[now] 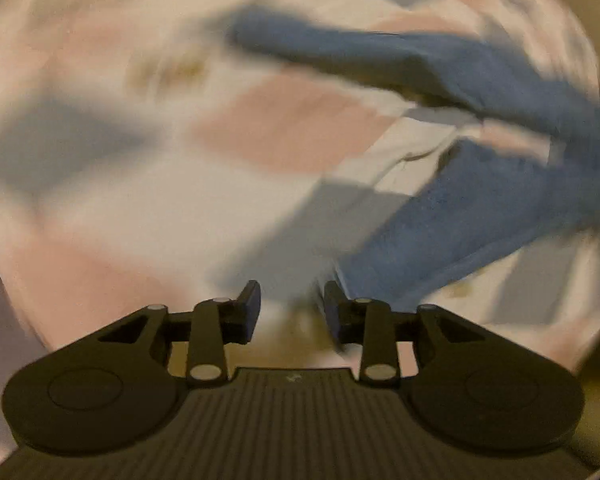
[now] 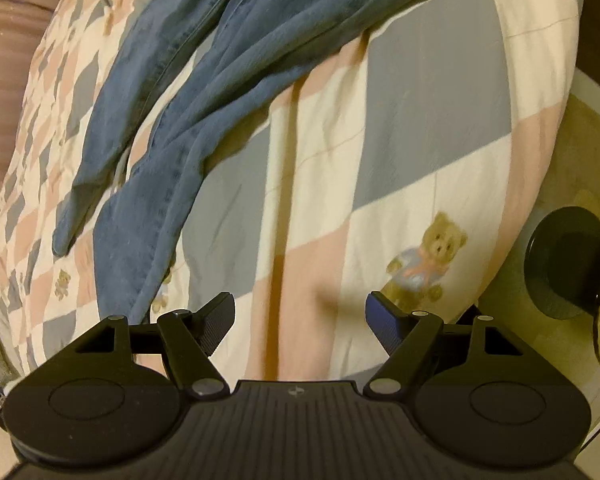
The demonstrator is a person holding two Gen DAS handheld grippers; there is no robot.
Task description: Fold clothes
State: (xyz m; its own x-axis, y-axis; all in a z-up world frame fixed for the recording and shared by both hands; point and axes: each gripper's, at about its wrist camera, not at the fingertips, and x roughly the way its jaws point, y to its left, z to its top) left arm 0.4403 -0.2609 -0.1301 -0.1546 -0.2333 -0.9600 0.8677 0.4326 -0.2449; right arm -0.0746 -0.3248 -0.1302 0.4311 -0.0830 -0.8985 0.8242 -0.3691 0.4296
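A pair of blue jeans (image 2: 204, 80) lies spread on a checked quilt (image 2: 420, 120), both legs running down to the left. My right gripper (image 2: 300, 320) is open and empty, over bare quilt just right of the lower leg hem. The left wrist view is blurred. The jeans show there too (image 1: 480, 200), legs spreading to the right. My left gripper (image 1: 292, 308) is open and empty, its right finger (image 1: 334, 312) close beside a leg end; I cannot tell if they touch.
The quilt has pink, grey and cream squares with a teddy bear print (image 2: 428, 264). The bed's edge falls away on the right, where a dark round object (image 2: 568, 264) stands on a pale floor (image 2: 580, 140). A pinkish headboard (image 2: 8, 40) is at left.
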